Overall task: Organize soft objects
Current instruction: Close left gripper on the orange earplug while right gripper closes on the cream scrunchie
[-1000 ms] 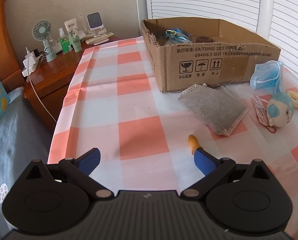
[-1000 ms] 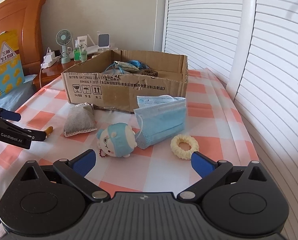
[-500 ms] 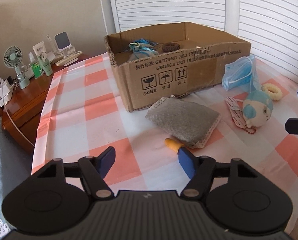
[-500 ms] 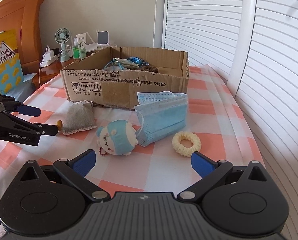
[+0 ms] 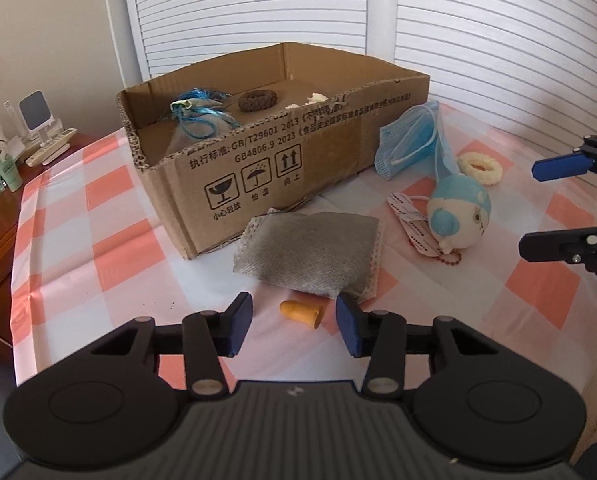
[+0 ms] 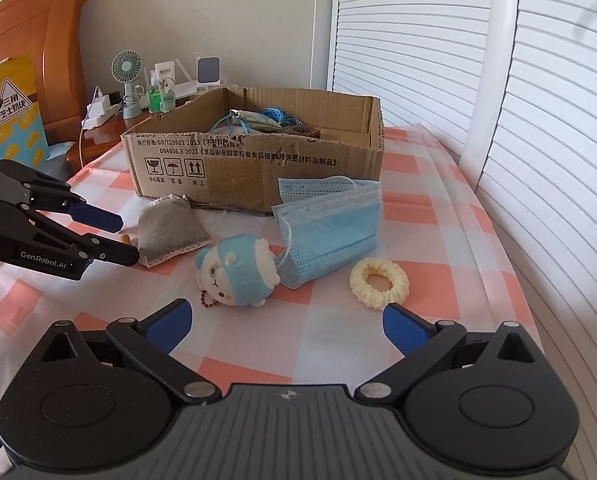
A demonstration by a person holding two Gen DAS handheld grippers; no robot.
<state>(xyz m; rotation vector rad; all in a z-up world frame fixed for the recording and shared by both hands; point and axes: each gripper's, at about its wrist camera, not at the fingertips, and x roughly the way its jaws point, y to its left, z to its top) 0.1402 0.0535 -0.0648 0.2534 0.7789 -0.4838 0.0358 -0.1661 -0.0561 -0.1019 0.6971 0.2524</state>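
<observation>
A small orange earplug (image 5: 301, 313) lies on the checked cloth between the fingers of my left gripper (image 5: 294, 328), which is open and half narrowed around it without touching. Just beyond lies a grey sachet (image 5: 310, 258) (image 6: 169, 229). A blue-and-white plush toy (image 5: 458, 216) (image 6: 236, 271), a blue face mask (image 6: 330, 218) and a cream scrunchie (image 6: 379, 283) lie in front of the cardboard box (image 5: 282, 148) (image 6: 254, 168). My right gripper (image 6: 286, 324) is open and empty, just short of the plush.
The box holds a blue string bundle (image 5: 196, 114) and a brown scrunchie (image 5: 257, 100). A nightstand (image 6: 110, 136) with a fan, bottles and a charger stands at the far left. White shutters (image 6: 538, 120) run along the right side. The table edge is near on the right.
My left gripper has swung right and forward onto the earplug, and its fingers have narrowed. My right gripper has barely moved.
</observation>
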